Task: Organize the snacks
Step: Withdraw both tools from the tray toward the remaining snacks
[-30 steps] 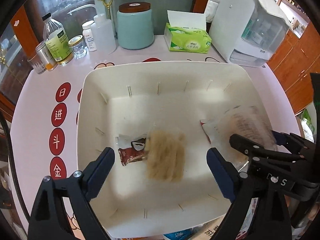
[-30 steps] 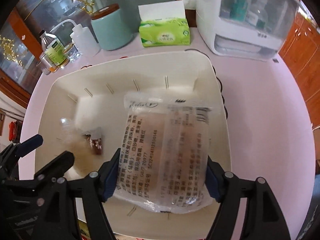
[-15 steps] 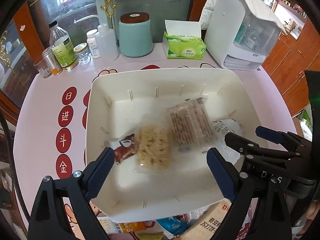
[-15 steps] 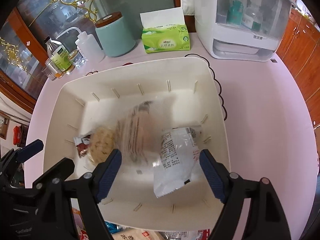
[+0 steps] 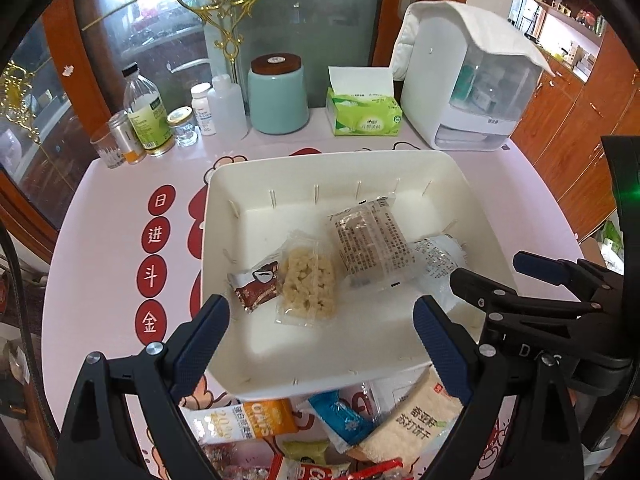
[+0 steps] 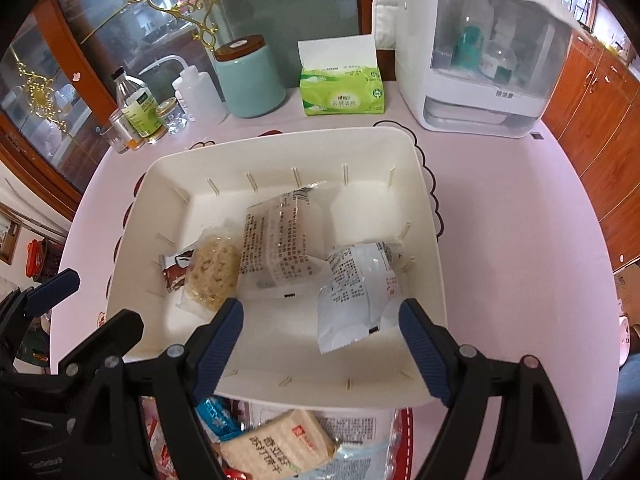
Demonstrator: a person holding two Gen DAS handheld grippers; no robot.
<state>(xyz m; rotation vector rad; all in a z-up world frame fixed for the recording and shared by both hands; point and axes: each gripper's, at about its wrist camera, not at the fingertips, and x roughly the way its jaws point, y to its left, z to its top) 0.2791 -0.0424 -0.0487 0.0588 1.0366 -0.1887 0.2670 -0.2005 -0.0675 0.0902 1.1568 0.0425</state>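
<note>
Four snack packets in a white tray (image 5: 452,168) on a pink desk (image 5: 100,240); both sets of jaws wide and empty.

Left gripper (image 5: 320,332) above the tray's near rim, jaws wide apart, nothing between them. Right gripper (image 6: 320,332) likewise over the near edge, jaws well spread, clear of every packet. In the tray: brown wrapper (image 5: 256,286) at the left, partly under a clear pack of pale puffed pieces (image 5: 308,284); beside that a clear printed packet (image 5: 372,248), tilted; a white printed packet (image 6: 356,292) at the right, near the wall. Outside the tray, just before its near rim, a heap of other snacks: an orange oat bar (image 5: 248,420), a blue wrapper (image 5: 344,420), a beige cracker pack (image 5: 408,428). At the desk's far edge a teal jar (image 5: 278,98), a green tissue box (image 5: 364,114), bottles (image 5: 146,114) and a white appliance (image 5: 464,80).
</note>
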